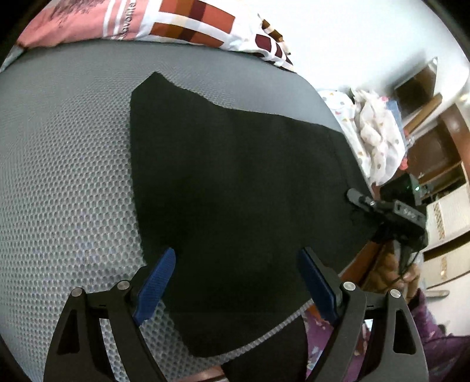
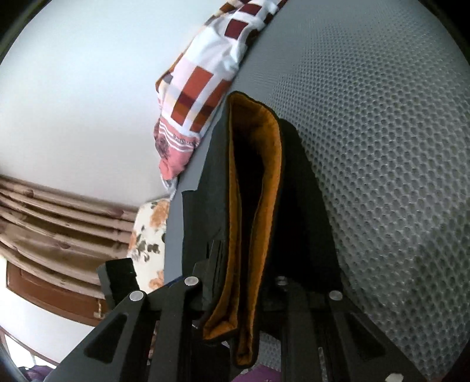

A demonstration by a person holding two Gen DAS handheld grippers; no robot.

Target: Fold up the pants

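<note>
Black pants (image 1: 235, 164) lie spread flat on the grey mesh mattress (image 1: 67, 164). My left gripper (image 1: 238, 255) hovers just above their near part, open, with its blue pads (image 1: 155, 282) wide apart and nothing between them. In the left wrist view my right gripper (image 1: 357, 197) sits at the pants' right edge by the mattress side. In the right wrist view, my right gripper (image 2: 246, 288) is shut on a lifted fold of the pants (image 2: 296, 188). The fold shows an orange lining (image 2: 264, 188) and hides the fingertips.
A checked red, white and pink cover (image 1: 182, 23) lies bunched at the mattress's far edge. A white patterned cloth (image 1: 379, 138) and wooden furniture (image 1: 440, 141) stand beyond the right side. A purple sleeve (image 1: 434, 332) is at lower right. A white wall (image 2: 73, 88) is behind.
</note>
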